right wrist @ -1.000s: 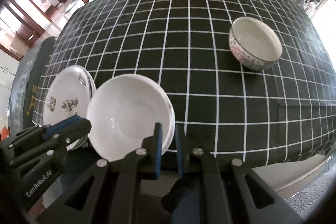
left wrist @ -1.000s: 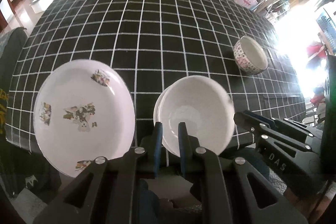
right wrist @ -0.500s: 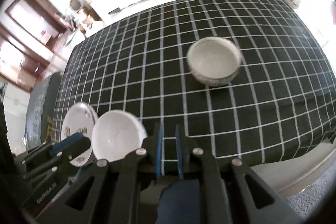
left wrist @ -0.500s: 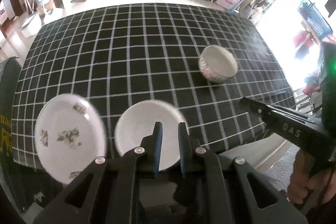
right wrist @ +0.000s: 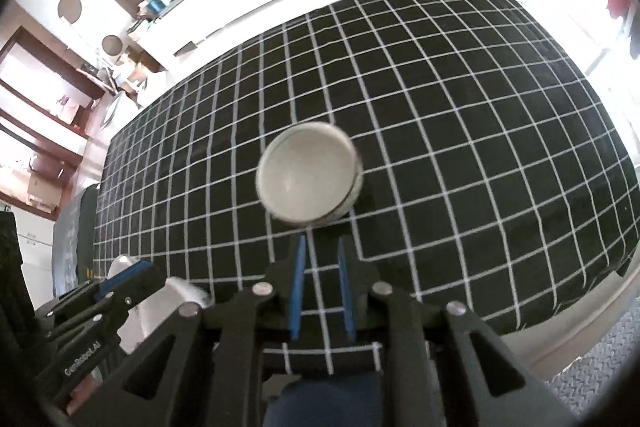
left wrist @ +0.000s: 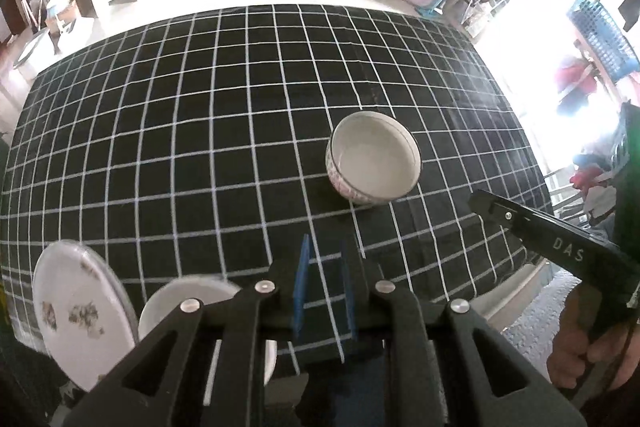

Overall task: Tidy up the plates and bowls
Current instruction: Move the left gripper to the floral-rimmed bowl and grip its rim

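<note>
Nearest the cameras, both tools are being held above the near edge of a table (left wrist: 200,107) covered in a black cloth with a white grid. The left gripper (left wrist: 323,285) is being held with its blue-padded fingers a narrow gap apart and nothing between them; the right gripper (right wrist: 320,287) is being held the same way, slightly parted and empty. Just beyond, at the near left corner of the table, a patterned plate (left wrist: 76,311) is being shown lying beside a plain white bowl (left wrist: 192,303), the two close together, though whether they are touching cannot be told. Farther out, well apart from that pair, a patterned bowl (right wrist: 308,177) is being shown standing upright on the cloth, almost straight ahead of the right fingers. The step in hand is judged to be the reach for this last bowl. For the next move, the fingers are likely needing to be opened wider and one of them lowered inside the rim, so that the wall can be pinched and the bowl carried toward the others.
</note>
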